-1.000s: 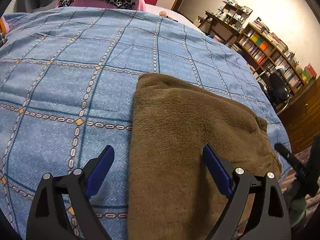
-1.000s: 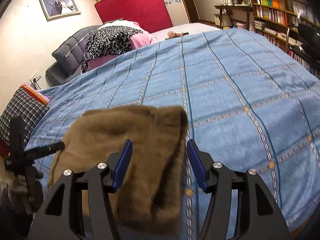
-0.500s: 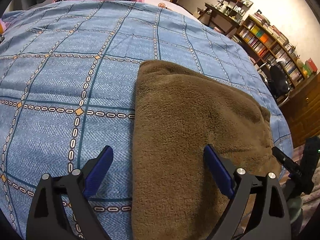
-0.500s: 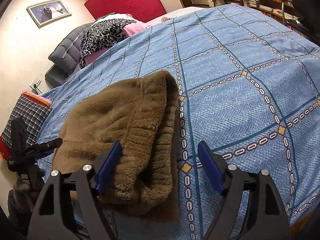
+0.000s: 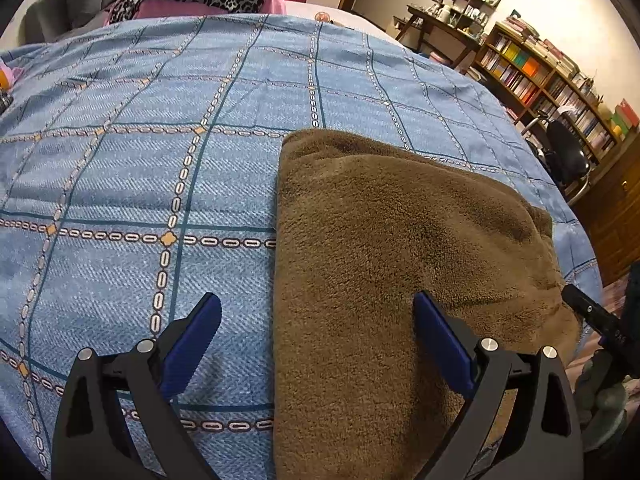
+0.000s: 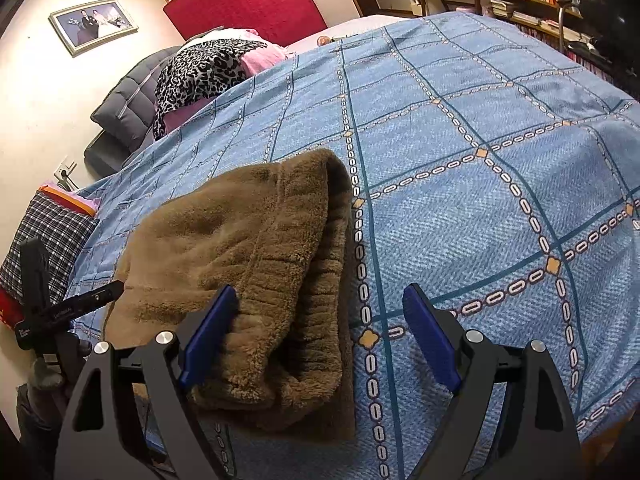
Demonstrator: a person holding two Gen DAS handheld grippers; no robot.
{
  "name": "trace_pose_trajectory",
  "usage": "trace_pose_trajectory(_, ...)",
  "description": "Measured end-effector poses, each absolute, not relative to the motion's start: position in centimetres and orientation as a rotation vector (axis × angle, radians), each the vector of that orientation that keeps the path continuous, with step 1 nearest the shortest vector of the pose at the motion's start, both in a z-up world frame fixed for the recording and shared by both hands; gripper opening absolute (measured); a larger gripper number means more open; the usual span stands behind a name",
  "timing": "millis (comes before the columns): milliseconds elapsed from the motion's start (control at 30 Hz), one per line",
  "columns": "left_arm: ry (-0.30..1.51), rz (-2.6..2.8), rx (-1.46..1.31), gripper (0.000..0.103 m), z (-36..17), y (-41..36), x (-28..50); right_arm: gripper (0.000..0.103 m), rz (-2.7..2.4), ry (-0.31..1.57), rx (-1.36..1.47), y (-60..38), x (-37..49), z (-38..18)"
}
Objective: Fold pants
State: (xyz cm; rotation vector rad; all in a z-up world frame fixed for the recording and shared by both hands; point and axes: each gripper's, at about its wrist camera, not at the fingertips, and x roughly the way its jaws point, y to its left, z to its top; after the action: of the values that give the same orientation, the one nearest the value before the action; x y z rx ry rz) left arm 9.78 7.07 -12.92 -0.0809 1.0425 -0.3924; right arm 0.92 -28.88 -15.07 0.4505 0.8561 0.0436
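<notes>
In the left wrist view, the left hand-held gripper [image 5: 318, 338] hangs with its blue fingers spread wide and nothing between them, one finger over the blue checked bedspread [image 5: 140, 160] and the other over the brown fleece pants [image 5: 400, 248]. The pants lie folded into a thick flat stack near the foot edge of the bed. Bookshelves [image 5: 560, 80] line the far wall. In the right wrist view, the right hand-held gripper [image 6: 320, 330] is likewise spread wide and empty, its left finger beside the pants' [image 6: 256, 256] ribbed waistband, which faces the camera. The left hand-held gripper [image 6: 68, 312] shows at the pants' far side. A leopard-print cloth [image 6: 200, 68] lies at the head of the bed.
</notes>
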Motion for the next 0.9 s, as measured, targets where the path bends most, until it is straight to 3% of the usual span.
trace_pose_trajectory(700, 1.041, -0.410, -0.060, 0.096, -12.9, 6.7, 10.2, 0.086, 0.083, 0.905, 0.547, -28.9, 3.2, -16.2)
trace_pose_trajectory(900, 1.130, -0.504, -0.190, 0.096, -14.2, 7.2, 11.3, 0.093, 0.100, 0.932, 0.586, -29.3, 3.7, -17.5)
